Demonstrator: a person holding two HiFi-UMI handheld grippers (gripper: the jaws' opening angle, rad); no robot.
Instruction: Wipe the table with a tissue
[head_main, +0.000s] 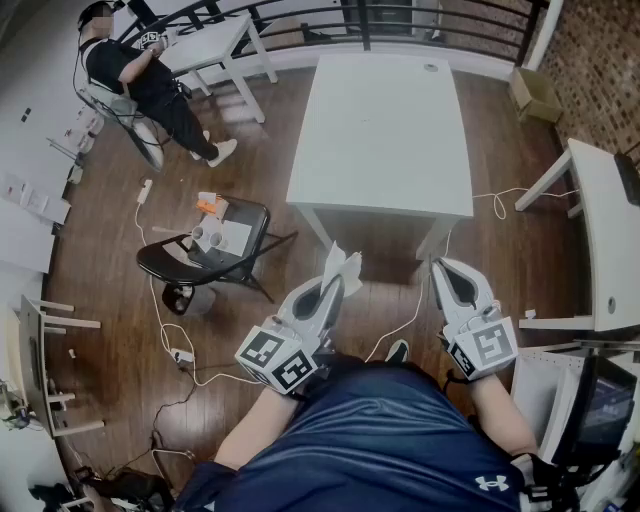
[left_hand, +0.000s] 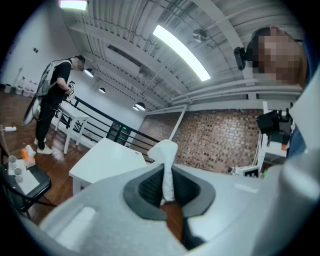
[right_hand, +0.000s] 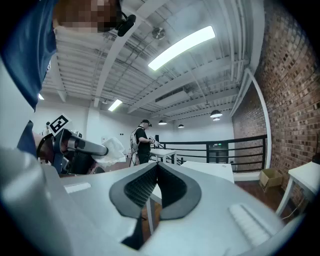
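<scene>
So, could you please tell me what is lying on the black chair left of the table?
On the black chair: an orange-and-white item, small white containers and a white sheet. The seat beneath them is covered.

A crumpled white tissue (head_main: 342, 264) stands upright, pinched in the left gripper (head_main: 333, 287), short of the white table (head_main: 385, 130).

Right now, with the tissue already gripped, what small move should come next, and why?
Probably carry the left gripper forward and down onto the table near its front edge. Its jaws are shut on the tissue, but it hangs short of the table top, over the floor, so nothing is being wiped yet.
</scene>
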